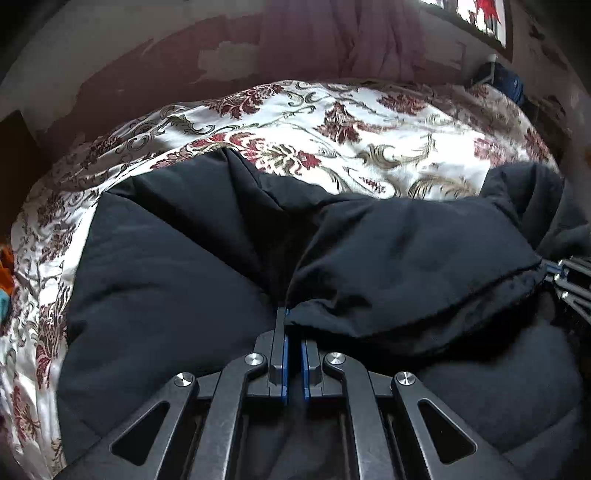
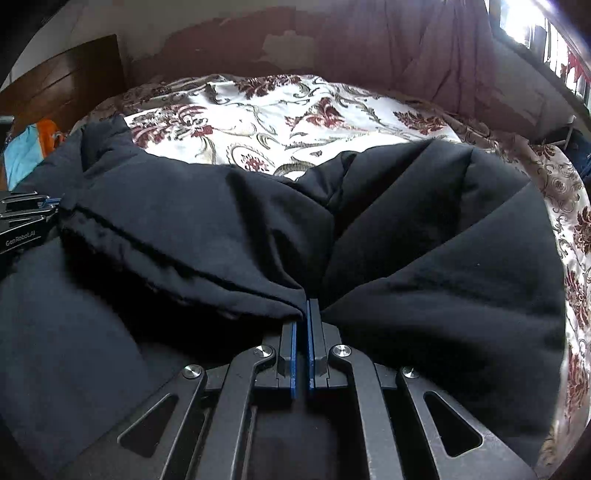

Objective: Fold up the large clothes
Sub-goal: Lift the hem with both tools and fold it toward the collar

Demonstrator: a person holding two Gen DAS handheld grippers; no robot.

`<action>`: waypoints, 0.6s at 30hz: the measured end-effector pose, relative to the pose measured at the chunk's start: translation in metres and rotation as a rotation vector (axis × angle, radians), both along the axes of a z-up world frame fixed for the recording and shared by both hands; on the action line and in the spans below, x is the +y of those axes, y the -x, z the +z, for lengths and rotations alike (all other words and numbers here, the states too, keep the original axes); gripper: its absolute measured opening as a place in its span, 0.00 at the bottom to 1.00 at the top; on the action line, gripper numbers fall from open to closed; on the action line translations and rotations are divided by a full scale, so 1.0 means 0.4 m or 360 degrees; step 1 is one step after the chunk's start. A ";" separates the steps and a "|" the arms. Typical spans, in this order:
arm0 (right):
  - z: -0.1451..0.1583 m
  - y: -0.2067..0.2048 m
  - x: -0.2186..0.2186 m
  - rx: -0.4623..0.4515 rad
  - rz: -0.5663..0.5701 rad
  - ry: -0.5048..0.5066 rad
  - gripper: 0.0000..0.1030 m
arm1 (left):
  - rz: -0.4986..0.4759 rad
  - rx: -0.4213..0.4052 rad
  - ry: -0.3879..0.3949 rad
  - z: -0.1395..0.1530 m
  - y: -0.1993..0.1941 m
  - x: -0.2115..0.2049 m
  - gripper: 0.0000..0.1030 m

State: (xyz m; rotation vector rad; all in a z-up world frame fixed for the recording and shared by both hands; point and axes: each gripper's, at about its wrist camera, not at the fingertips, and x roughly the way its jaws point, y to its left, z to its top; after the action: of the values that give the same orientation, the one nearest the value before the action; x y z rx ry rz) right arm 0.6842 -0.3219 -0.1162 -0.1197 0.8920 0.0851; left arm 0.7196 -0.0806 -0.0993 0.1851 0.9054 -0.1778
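Note:
A large black padded garment [image 1: 177, 258] lies spread on a bed; it also fills the right wrist view [image 2: 443, 280]. My left gripper [image 1: 293, 314] is shut on a fold of the black garment, lifting a flap [image 1: 413, 258] that stretches to the right. My right gripper [image 2: 303, 306] is shut on the other end of the same lifted flap [image 2: 192, 236]. The right gripper shows at the right edge of the left wrist view [image 1: 572, 280]; the left gripper shows at the left edge of the right wrist view [image 2: 26, 218].
The bed carries a white bedspread with red and olive floral pattern [image 1: 332, 122], also in the right wrist view [image 2: 280, 110]. A dark wooden headboard [image 2: 62, 85] stands at the left, orange and blue cloth [image 2: 29, 144] beside it. A maroon curtain [image 2: 424, 48] and window [image 2: 535, 33] lie behind.

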 end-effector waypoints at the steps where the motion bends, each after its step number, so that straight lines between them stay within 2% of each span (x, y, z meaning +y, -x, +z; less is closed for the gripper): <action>1: -0.004 0.005 0.007 0.0000 -0.0003 0.0004 0.04 | 0.0003 0.0000 -0.0007 -0.005 -0.003 -0.005 0.06; 3: 0.002 0.007 0.007 0.0006 0.0005 -0.0010 0.04 | 0.0007 -0.0003 0.0000 -0.008 -0.008 -0.005 0.06; 5: 0.024 0.030 0.002 -0.0004 0.0027 -0.0090 0.06 | -0.0006 -0.0009 0.0034 0.001 -0.001 0.000 0.07; 9: 0.118 0.106 -0.046 -0.0113 0.0073 -0.0233 0.11 | 0.0017 -0.0004 0.0215 0.057 0.020 0.057 0.14; 10: 0.134 0.120 -0.054 -0.0146 0.0075 -0.0249 0.17 | 0.0009 -0.0017 0.0237 0.073 0.036 0.072 0.17; 11: 0.154 0.128 -0.066 -0.0183 0.0071 -0.0270 0.28 | -0.0005 -0.0036 0.0243 0.087 0.049 0.081 0.18; 12: 0.181 0.130 -0.081 -0.0227 0.0050 -0.0307 0.34 | -0.0016 -0.0081 0.0246 0.106 0.066 0.093 0.18; 13: 0.194 0.120 -0.092 -0.0250 0.0036 -0.0342 0.40 | -0.0019 -0.0137 0.0267 0.123 0.084 0.107 0.18; 16: 0.233 0.052 -0.105 -0.0284 -0.0065 -0.0520 0.40 | 0.0002 -0.0297 0.0437 0.183 0.105 0.145 0.28; 18: 0.232 -0.016 -0.096 -0.0224 -0.0118 -0.0729 0.40 | 0.0052 -0.0342 0.0503 0.215 0.067 0.137 0.29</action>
State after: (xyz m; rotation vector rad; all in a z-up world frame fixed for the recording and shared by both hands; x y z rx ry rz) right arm 0.6907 -0.3602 -0.0234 0.3308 0.7167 0.2072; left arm 0.6927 -0.0257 -0.0135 -0.1031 0.6560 -0.2627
